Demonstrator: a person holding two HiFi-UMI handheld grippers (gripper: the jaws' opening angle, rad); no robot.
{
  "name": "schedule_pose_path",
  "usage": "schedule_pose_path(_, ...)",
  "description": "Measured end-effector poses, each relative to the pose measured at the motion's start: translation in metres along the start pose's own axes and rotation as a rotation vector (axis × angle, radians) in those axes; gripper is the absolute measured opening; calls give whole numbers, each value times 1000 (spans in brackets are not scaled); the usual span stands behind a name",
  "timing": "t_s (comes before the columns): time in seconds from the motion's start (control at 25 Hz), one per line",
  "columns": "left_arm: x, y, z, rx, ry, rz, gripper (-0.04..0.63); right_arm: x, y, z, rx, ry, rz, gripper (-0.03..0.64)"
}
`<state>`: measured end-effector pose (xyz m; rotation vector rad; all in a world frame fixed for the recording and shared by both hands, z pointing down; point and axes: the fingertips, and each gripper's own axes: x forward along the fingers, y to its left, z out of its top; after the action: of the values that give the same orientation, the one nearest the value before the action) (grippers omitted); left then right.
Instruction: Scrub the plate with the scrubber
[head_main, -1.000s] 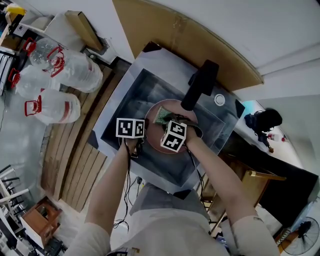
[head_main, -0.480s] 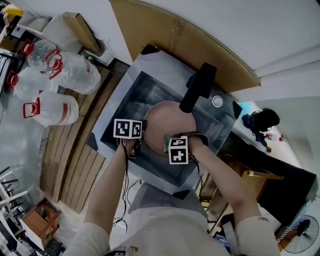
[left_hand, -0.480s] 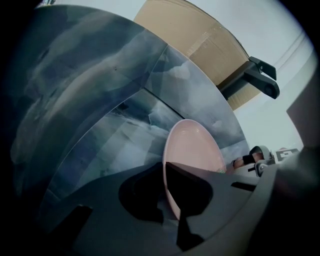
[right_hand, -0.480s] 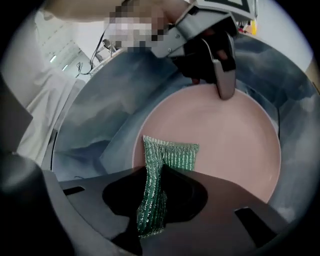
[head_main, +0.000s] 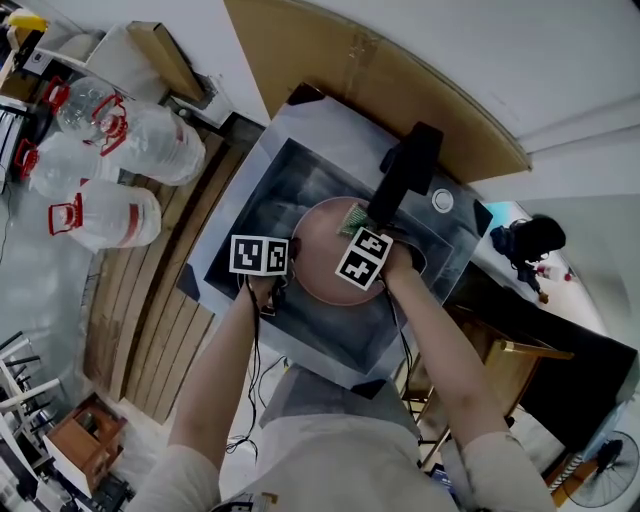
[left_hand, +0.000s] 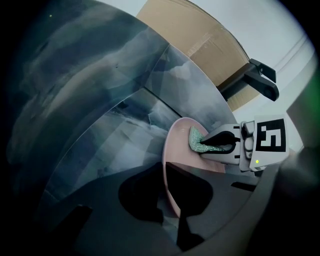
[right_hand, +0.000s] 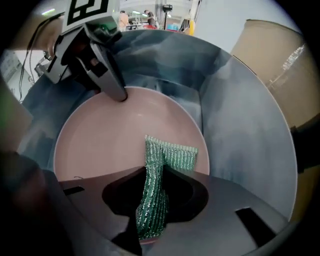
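Observation:
A pink plate (head_main: 322, 268) stands tilted in the steel sink (head_main: 283, 176). My left gripper (head_main: 287, 277) is shut on the plate's near-left rim; in the left gripper view the rim (left_hand: 165, 162) runs between its jaws. My right gripper (head_main: 354, 228) is shut on a green mesh scrubber (head_main: 352, 216) and points down onto the plate's far side, just under the faucet. The right gripper view shows the scrubber (right_hand: 168, 155) folded between the jaws, its free end lying flat on the plate (right_hand: 110, 137). The left gripper (right_hand: 120, 96) appears there at the plate's far rim.
A black faucet (head_main: 404, 168) reaches over the sink right above my right gripper. The sink walls (right_hand: 240, 125) close in around the plate. Cardboard (head_main: 340, 70) leans behind the sink. Large water jugs (head_main: 110, 150) lie on the floor at the left.
My right gripper has swept the scrubber across the plate, from the near edge half a second ago to the far side under the faucet. The left gripper and the plate kept still.

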<state>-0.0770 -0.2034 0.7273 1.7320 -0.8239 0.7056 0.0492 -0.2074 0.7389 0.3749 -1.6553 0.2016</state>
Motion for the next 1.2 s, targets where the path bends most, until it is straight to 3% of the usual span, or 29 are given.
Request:
schedule_pose_path(0.2, -3, 5, 4, -32, -29, 6, 29, 3, -1, 17, -93, -19, -47, 120)
schedule_pose_path(0.36, -2, 6, 4, -30, -35, 11, 29, 1, 1, 17, -97, -74, -62, 120)
schedule_pose_path(0.56, -1, 6, 4, -50, -36, -6, 29, -8, 22, 49, 39, -245, 48, 120)
schedule_pose_path(0.72, 0, 7, 5, -50, -45, -1, 29, -12, 75, 68, -143, -232, 157, 120)
schedule_pose_path(0.88, 1, 8, 7, -45, -50, 15, 29, -18, 133, 54, -321, -153, 225, 120)
schedule_pose_path(1.04, 2, 9, 7, -56, -43, -7, 31, -23, 149, 10, -318, -44, 314, 120)
schedule_pose_path(1.12, 3, 9, 7, -58, -41, -13, 31, -22, 136, -23, -332, 55, 301, 118)
schedule_pose_path(1.2, 3, 9, 7, -70, -41, -15, 43, -20, 109, -46, -323, 128, 234, 119)
